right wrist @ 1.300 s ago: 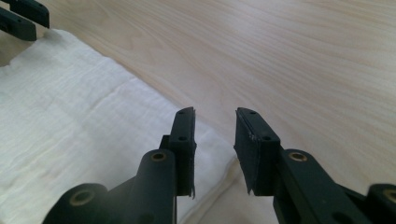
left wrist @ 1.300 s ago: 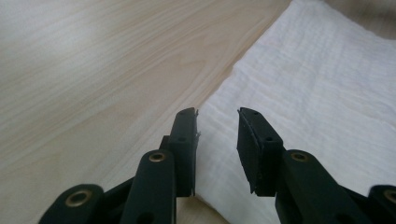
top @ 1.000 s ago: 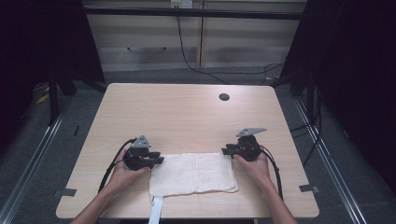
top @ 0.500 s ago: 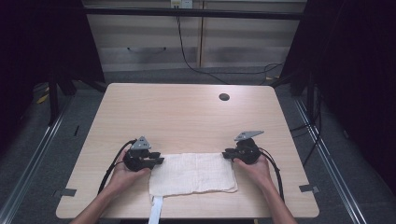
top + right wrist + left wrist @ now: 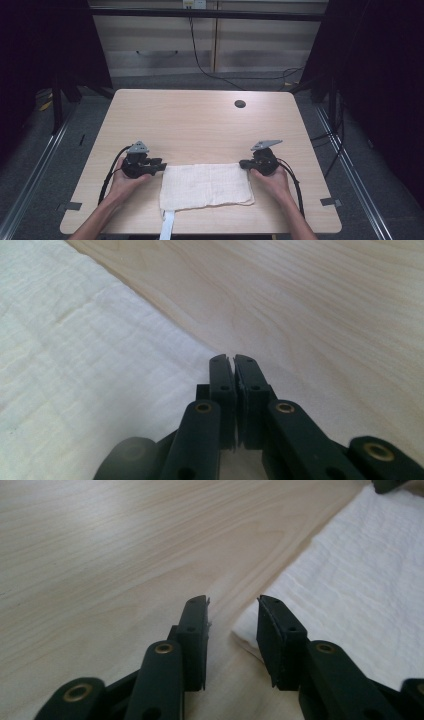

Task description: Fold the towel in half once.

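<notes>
- A white folded cloth (image 5: 206,185) lies flat near the front edge of the wooden counter (image 5: 200,125), between both hands; a white strip (image 5: 167,226) hangs from it over the edge.
- The left claw (image 5: 232,622) stands apart, its jaws straddling the cloth's near corner; closing too high would likely pinch only the top layer, or miss it.
- The right claw (image 5: 232,371) is pressed together at the opposite corner; whether cloth sits between the jaws I cannot tell; if not, a lift would leave that side behind and skew the cloth.

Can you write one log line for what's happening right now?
left gripper: open, at cloth corner | right gripper: shut, at opposite corner | table
</notes>
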